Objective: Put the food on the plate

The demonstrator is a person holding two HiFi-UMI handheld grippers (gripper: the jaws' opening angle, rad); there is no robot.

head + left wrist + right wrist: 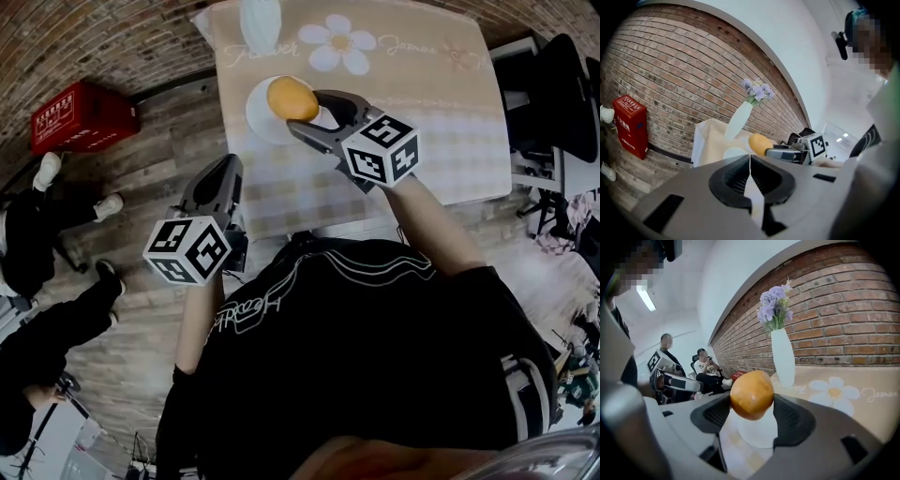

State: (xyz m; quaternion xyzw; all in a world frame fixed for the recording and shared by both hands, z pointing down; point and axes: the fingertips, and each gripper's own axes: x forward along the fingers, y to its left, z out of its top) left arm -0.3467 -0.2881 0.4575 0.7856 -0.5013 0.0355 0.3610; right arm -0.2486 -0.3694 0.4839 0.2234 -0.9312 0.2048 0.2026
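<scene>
An orange, rounded piece of food (pixel 292 98) (pixel 752 395) (pixel 760 144) is clamped between the jaws of my right gripper (pixel 298 105) (pixel 752 397). It hangs just above a white plate (pixel 262 117) (pixel 757 434) (pixel 733 153) on the beige flower-print tablecloth (pixel 422 122). My left gripper (pixel 219 183) (pixel 749 161) is shut with nothing in it, held off the table's left edge over the wooden floor.
A white vase (pixel 260 23) (pixel 783 357) (pixel 738 120) with purple flowers (pixel 774 305) stands at the table's far edge. A red crate (pixel 80 117) (pixel 630 125) sits by the brick wall. A seated person (pixel 47 248) is at the left. Office gear (pixel 553 94) is at the right.
</scene>
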